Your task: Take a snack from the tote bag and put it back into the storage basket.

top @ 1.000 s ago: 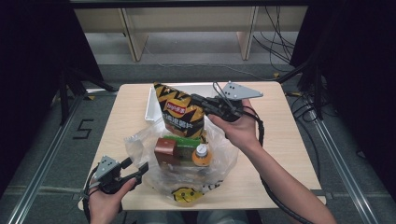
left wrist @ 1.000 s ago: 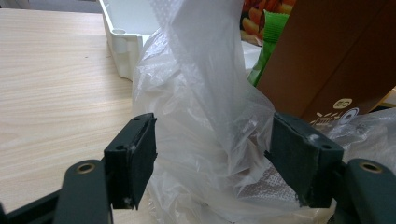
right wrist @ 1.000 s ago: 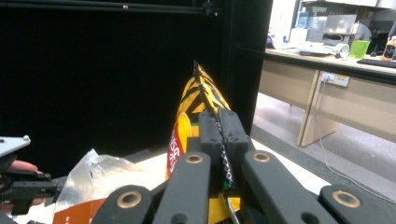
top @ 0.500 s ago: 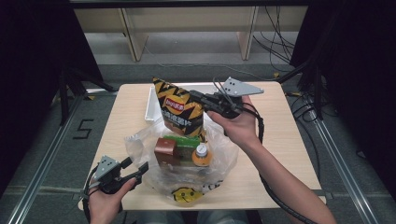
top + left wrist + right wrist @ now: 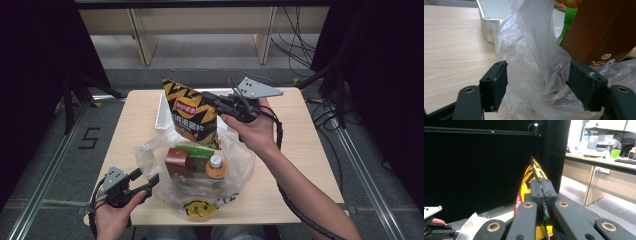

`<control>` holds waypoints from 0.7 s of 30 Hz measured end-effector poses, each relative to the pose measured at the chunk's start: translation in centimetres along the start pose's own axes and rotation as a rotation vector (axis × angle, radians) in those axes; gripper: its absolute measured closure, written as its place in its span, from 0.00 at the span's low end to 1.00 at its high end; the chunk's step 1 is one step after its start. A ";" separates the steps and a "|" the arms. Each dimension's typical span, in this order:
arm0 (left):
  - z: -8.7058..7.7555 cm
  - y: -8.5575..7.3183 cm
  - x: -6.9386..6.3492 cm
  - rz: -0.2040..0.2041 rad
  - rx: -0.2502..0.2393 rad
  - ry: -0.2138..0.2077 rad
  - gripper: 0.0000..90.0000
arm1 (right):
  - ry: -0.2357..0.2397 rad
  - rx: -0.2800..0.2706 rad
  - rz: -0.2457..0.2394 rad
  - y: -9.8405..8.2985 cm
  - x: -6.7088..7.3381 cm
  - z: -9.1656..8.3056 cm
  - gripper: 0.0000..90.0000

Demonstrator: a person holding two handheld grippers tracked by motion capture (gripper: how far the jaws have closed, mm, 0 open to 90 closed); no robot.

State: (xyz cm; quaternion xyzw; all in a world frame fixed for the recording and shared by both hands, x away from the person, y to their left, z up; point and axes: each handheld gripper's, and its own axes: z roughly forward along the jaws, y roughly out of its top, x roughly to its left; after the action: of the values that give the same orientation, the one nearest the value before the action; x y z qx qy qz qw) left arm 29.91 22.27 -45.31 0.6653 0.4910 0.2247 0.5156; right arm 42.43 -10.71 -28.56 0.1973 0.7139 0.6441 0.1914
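At centre frame, the right gripper (image 5: pixel 216 101) pinches the edge of a yellow-and-black striped chip bag (image 5: pixel 192 114), lifted above the clear plastic bag (image 5: pixel 150 150) of groceries. At lower left, the left gripper (image 5: pixel 146 182) sits with jaws spread around that bag's crinkled film.

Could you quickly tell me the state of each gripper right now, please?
Left tongs: open, plastic bag between the jaws, ungripped.
Right tongs: shut on the chip bag.

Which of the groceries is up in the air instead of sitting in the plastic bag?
The yellow-and-black chip bag, pinched at its edge by the right gripper; the brown carton and orange bottle sit inside.
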 end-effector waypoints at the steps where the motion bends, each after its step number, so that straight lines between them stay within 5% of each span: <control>1: 0.0 0.0 0.0 -0.001 0.001 0.000 0.35 | 0.002 -0.002 0.010 0.1 0.1 0.0 1.00; 7: 0.3 0.0 0.2 0.030 -0.015 -0.024 0.35 | -0.003 -0.017 -0.001 0.7 0.0 0.2 1.00; 12: 0.0 0.0 -0.1 -0.004 0.003 0.002 0.35 | -0.003 -0.026 0.004 1.1 0.1 0.3 1.00; 21: 0.3 0.0 0.2 0.026 -0.014 -0.025 0.35 | 0.001 -0.036 -0.008 1.7 0.1 0.5 1.00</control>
State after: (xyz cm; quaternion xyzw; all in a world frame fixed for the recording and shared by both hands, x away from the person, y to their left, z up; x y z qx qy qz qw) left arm 30.21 22.30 -45.45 0.6709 0.4741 0.2266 0.5233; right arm 42.64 -10.05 -26.91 0.1905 0.7029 0.6563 0.1973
